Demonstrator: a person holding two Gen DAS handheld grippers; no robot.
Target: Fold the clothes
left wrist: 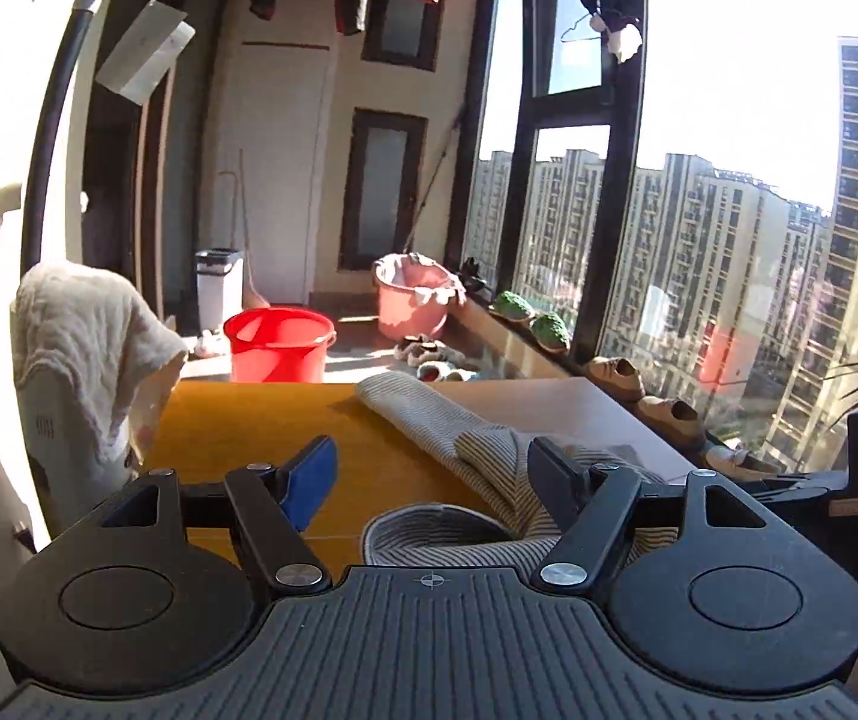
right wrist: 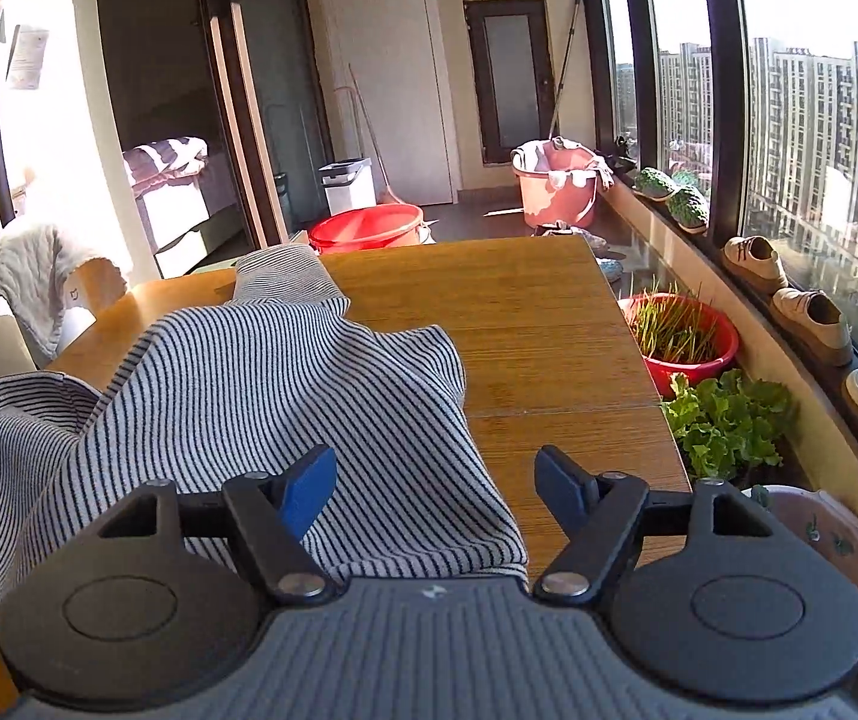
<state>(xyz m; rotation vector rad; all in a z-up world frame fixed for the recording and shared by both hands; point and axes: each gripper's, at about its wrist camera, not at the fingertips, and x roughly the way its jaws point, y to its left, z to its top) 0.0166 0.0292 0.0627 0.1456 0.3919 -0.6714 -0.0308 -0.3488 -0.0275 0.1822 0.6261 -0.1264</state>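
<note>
While striped shirt (right wrist: 261, 384) lies rumpled across table (right wrist: 519, 312) near its left edge, both claws released: left gripper (left wrist: 435, 474) above collar end, right gripper (right wrist: 435, 480) over hem, gripping nothing.

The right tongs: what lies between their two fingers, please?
In the right wrist view, the striped garment's hem edge and bare wooden table lie between the open right tongs.

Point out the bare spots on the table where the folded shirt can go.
Bare wood lies right of the striped shirt, out to the table edge by the window, and at the far end toward the red bucket. The left side is crowded with shirt.
</note>
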